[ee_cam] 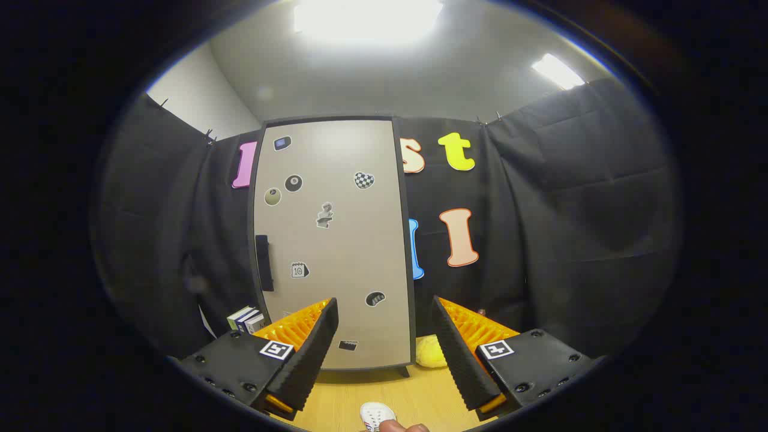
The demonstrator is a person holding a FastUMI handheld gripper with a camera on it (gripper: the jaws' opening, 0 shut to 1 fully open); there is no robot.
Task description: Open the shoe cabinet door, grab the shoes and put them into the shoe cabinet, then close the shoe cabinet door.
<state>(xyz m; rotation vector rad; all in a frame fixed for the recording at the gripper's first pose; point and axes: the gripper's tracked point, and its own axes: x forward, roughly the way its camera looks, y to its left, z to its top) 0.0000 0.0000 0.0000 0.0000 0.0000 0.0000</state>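
- My gripper (pixel 384 336) holds its fingers apart, gripping nothing.
- Shoe cabinet door (pixel 333 240) stands closed at twelve o'clock; handle (pixel 264 263) on its nine-o'clock edge.
- White shoe (pixel 377 415) lies at six o'clock on open wooden floor (pixel 384 390).

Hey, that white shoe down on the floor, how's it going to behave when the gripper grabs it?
The white shoe looks small, so probably light. Its perforated upper may flex under squeezing; grip the sides gently. Lying flat on the wooden floor, it is unlikely to roll. The gripper is open, nothing between its fingers.
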